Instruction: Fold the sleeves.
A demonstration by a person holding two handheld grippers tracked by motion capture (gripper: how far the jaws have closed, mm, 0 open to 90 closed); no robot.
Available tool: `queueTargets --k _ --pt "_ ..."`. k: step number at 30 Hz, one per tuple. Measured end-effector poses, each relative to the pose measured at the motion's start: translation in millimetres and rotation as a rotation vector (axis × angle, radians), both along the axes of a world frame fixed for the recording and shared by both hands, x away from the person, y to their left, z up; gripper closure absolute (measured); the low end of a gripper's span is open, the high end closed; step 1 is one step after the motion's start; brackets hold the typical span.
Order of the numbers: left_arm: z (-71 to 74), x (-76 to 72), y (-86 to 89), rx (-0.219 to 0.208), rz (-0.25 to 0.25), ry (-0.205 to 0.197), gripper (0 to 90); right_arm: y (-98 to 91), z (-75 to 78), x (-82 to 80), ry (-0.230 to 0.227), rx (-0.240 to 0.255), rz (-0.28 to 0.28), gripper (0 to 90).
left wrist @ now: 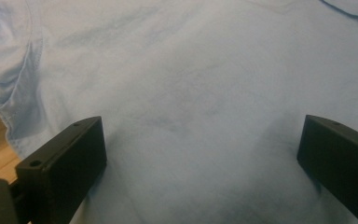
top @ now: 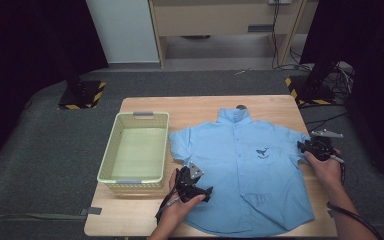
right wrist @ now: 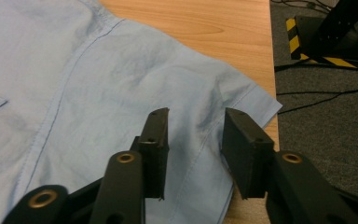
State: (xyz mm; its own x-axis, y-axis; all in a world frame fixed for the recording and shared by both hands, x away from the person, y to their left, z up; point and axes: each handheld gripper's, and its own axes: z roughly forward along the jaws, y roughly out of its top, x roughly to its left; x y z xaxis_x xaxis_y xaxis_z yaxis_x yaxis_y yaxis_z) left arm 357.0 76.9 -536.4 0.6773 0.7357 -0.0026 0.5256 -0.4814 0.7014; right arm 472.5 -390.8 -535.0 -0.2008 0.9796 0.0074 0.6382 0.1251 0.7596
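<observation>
1. No readable writing shows anywhere; the only mark is a small dark whale-shaped emblem (top: 262, 151) on the chest of the blue shirt (top: 240, 165), up and to the right of the left gripper and left of the right gripper.
2. Left of the left gripper (top: 192, 186) stands a pale green basket (top: 111, 160) on the counter (top: 190, 107), just beside the shirt's near sleeve and apart from the gripper.
3. The left gripper sits at the shirt's lower left side edge, held in the person's left hand (top: 177, 207). In the left gripper view its jaws stand wide apart, with smooth blue cloth spread between them and no pinch on it; a seam of the sleeve and a strip of bare wood lie to that gripper's left.
4. The shirt lies flat and buttoned, face up, collar away from the person, stretching between the two grippers. A chest pocket (top: 265, 200) lies to the right of the left gripper.
5. The right gripper (top: 314, 148) is at the shirt's right sleeve (right wrist: 205, 98). In the right gripper view its jaws are part-way closed with a fold of sleeve cloth between them; whether the pads press it I cannot tell.
6. Right of that gripper are the counter's edge, grey floor, cables and a black stand base with yellow stripes (right wrist: 324, 44).
</observation>
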Motion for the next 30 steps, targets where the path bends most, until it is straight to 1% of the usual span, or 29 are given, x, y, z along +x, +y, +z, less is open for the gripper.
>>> queueTargets --k 4,9,14,16,18,22,26,30 --pt "0.1 0.1 0.1 0.002 -0.001 0.000 0.4 3.2 1.0 0.3 0.008 -0.001 0.008 74.8" --pt "0.1 0.1 0.1 0.001 -0.001 0.000 0.4 6.4 0.5 0.1 0.002 0.004 0.015 86.8" --pt "0.1 0.2 0.1 0.001 -0.002 0.001 0.3 9.3 1.8 0.2 0.002 0.000 0.012 88.4" --pt "0.1 0.1 0.0 0.001 -0.001 0.001 0.3 11.5 6.1 -0.8 -0.008 0.003 0.013 88.5" --pt "0.1 0.1 0.0 0.001 -0.001 0.001 0.3 15.9 12.1 -1.6 -0.019 -0.001 0.034 88.5" --pt "0.1 0.1 0.0 0.001 0.000 0.001 0.3 32.3 26.6 -4.3 -0.038 -0.043 0.093 88.6" --pt "0.1 0.0 -0.2 0.001 0.001 0.001 0.3 54.9 39.1 -7.1 -0.043 -0.087 0.149 88.5" --pt "0.2 0.0 0.0 0.004 0.000 0.001 0.3 83.4 44.2 -6.5 -0.030 -0.178 0.192 88.5"
